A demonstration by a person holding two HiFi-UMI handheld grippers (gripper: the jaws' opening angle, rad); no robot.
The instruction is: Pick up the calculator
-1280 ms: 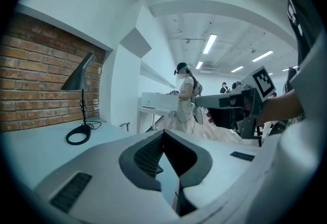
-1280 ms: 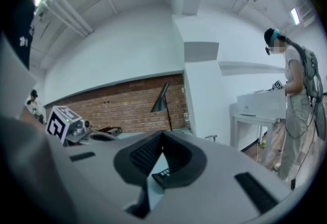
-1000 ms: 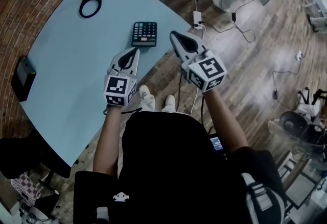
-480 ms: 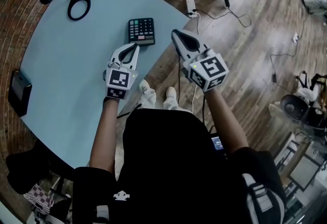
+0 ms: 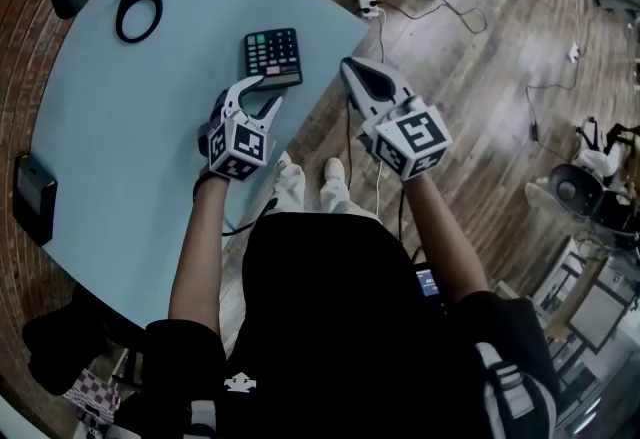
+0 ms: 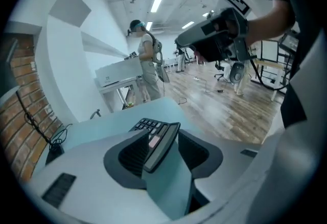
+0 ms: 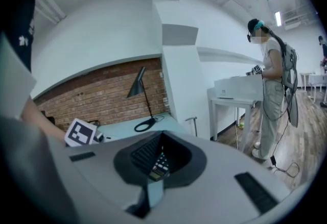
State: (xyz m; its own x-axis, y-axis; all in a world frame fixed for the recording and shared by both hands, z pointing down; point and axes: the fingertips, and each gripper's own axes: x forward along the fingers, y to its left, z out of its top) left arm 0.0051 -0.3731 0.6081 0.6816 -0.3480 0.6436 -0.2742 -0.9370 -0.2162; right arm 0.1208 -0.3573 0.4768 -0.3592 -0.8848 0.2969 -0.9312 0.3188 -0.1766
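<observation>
Your left gripper (image 5: 260,99) has just opened wide and holds nothing. The calculator (image 5: 272,57) lies flat near the table (image 5: 130,147) edge, its near end framed between the jaws. Keep it centred and close once both pads pass its edge. Your right gripper (image 5: 352,72) looks closed and empty.

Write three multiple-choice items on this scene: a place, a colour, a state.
1. Where does the calculator lie? A) on a chair B) on the table, near its edge C) in a box
2. What colour is the table top? A) light blue B) red C) yellow
3. How do the left gripper's jaws stand? A) pressed together B) clamped on a pen C) apart

1 B: the head view shows it there. 2 A: pale blue in every view. 3 C: they have just been opening; the calculator's end shows in the gap, unpressed.
</observation>
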